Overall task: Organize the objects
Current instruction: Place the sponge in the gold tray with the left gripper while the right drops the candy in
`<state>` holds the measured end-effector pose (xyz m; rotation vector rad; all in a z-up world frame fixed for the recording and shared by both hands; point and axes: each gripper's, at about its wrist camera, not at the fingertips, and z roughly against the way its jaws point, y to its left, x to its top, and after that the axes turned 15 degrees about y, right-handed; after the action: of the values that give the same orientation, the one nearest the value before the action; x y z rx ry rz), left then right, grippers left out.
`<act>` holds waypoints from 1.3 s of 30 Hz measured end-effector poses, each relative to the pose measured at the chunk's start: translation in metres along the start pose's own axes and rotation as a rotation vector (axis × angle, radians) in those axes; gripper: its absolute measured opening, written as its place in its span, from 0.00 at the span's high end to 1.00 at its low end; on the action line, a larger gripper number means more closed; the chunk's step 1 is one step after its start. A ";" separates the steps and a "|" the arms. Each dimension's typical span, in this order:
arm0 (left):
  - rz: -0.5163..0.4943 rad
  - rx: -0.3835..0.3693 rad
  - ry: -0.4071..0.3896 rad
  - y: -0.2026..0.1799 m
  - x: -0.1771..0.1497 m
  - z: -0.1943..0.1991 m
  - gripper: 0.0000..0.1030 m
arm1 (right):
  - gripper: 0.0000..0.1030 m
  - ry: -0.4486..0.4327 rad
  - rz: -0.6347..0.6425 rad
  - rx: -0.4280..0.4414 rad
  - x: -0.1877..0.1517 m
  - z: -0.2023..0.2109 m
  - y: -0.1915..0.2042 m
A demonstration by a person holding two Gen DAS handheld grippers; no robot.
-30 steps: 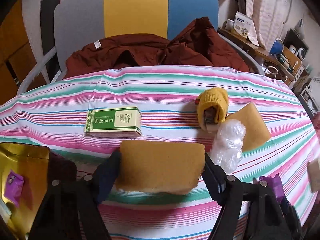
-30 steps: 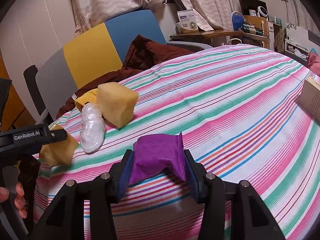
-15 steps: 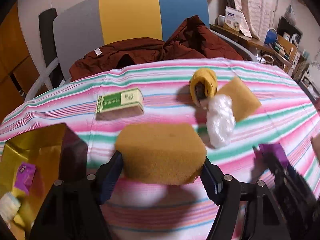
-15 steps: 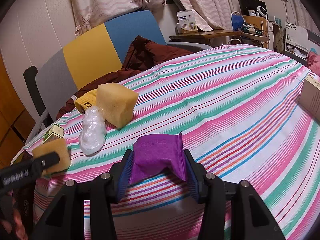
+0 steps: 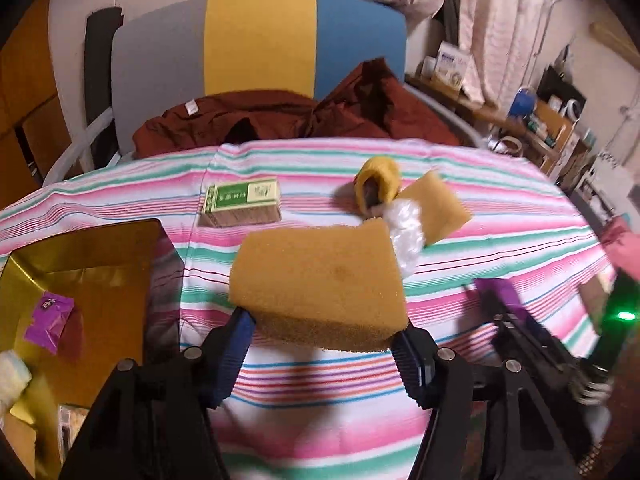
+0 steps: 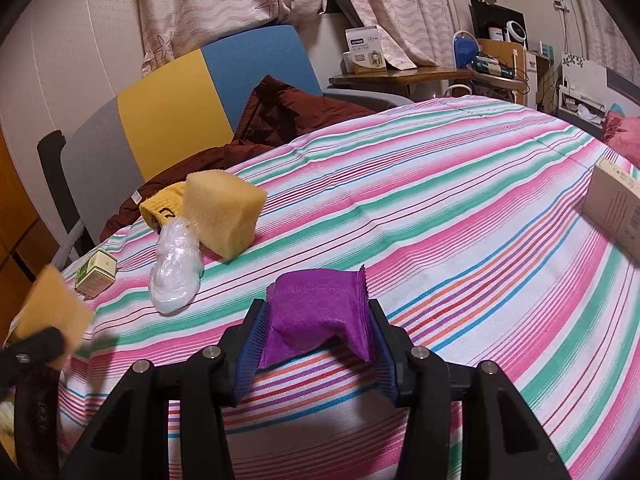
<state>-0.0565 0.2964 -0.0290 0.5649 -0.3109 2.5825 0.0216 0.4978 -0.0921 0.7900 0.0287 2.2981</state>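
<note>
My left gripper (image 5: 322, 330) holds a tan sponge (image 5: 320, 280) above the striped tablecloth (image 5: 320, 400); its jaws are closing and the pads squeeze the sponge's ends. The same sponge (image 6: 52, 308) shows at the left edge of the right wrist view. A gold box (image 5: 80, 240) with a purple packet (image 5: 48, 322) inside lies to the left. My right gripper (image 6: 318, 320) is shut on a folded purple packet (image 6: 316, 308) just above the cloth.
On the cloth lie a green carton (image 5: 242, 200), a yellow knitted pouch (image 5: 378, 180), a clear plastic bundle (image 6: 176, 272) and a second sponge (image 6: 224, 212). A cardboard box (image 6: 616, 208) sits far right. A chair with a dark red garment (image 5: 280, 120) stands behind the table.
My left gripper has risen and drawn back to the left with the sponge, and more of the gold box has come into view. The right gripper has kept still with its purple packet.
</note>
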 end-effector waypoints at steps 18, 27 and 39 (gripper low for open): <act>0.141 -0.098 -0.113 0.059 -0.058 0.068 0.36 | 0.54 -0.078 0.069 -0.031 -0.004 0.016 0.014; 0.263 -0.069 -0.129 0.118 -0.074 0.081 0.36 | 0.54 -0.099 0.118 -0.062 -0.006 0.021 0.024; 0.364 0.041 -0.109 0.182 -0.100 0.082 0.36 | 0.54 -0.122 0.193 -0.080 -0.014 0.034 0.038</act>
<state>-0.0388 0.0741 -0.0209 0.7235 -0.4334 2.9170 0.0254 0.4536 -0.0633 0.9242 -0.2007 2.4090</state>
